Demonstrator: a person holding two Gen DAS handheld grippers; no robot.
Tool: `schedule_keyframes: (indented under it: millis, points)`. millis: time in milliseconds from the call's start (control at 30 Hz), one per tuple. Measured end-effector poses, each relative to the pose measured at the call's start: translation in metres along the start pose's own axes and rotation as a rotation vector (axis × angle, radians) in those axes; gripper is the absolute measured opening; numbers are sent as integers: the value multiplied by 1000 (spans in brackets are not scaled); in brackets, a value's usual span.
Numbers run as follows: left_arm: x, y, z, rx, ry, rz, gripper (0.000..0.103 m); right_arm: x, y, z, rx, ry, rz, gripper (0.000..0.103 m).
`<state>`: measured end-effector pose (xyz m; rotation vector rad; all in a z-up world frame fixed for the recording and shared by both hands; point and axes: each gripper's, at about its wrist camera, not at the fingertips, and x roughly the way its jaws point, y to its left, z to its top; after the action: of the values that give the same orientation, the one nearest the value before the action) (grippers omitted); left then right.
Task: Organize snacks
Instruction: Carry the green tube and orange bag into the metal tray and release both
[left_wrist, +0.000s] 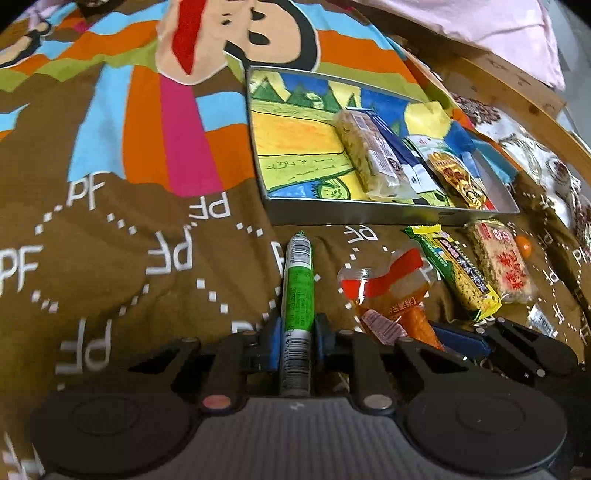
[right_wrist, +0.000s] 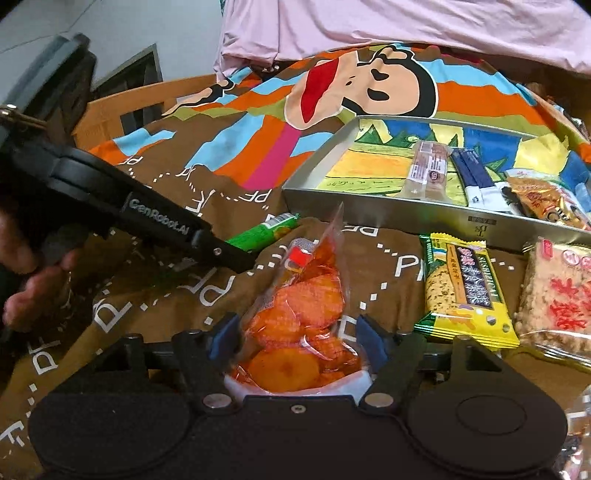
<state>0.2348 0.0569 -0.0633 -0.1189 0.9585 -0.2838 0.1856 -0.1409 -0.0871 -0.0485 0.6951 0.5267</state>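
My left gripper (left_wrist: 297, 329) is shut on a long green stick snack (left_wrist: 297, 284), which lies on the brown cartoon cloth and points toward the tin tray (left_wrist: 369, 216). In the right wrist view the left gripper (right_wrist: 236, 258) reaches in from the left over the green stick snack (right_wrist: 264, 230). My right gripper (right_wrist: 297, 332) holds a clear packet of orange chips (right_wrist: 295, 314) between its blue pads, which press on its sides so that its far end stands up crumpled. From the left wrist view that packet (left_wrist: 388, 291) lies right of the stick.
The tray (right_wrist: 406, 218) holds several snacks: a rice bar (right_wrist: 428, 173), a blue sachet (right_wrist: 474, 177) and a golden packet (right_wrist: 546, 201). A yellow-green bar (right_wrist: 465, 291) and a red-lettered rice cake (right_wrist: 561, 299) lie before it. A person's hand (right_wrist: 33, 288) is at left. Pink sheet behind.
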Motion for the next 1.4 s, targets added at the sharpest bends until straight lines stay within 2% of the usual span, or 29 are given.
schedule_keyframes:
  millis: [333,567,667,867,1133,1267,1400]
  points:
    - [-40,-25,-30,-56,-16,50,19,-39,27,-16,-162,35,-95,62]
    - [-72,-47,-54,-88,-106,76,18,-71,61,-40,-482,-48,-219,62]
    - [-84,-56,-59,-99,-159,88,19,-84,64,-45,-555,-82,-258,62]
    - [-102,-76,-52,-83,-241,107,19,-112,50,-36,-527,-167,-310,62]
    - [-103,-102,-12,-28,-311,124,19,-133,6,4,-458,-267,-309,63]
    - [-90,-114,14,-10,-353,124,19,-127,-29,24,-472,-329,-327,63]
    - [-69,-128,42,-8,-398,125,19,-110,-68,45,-400,-368,-355,63]
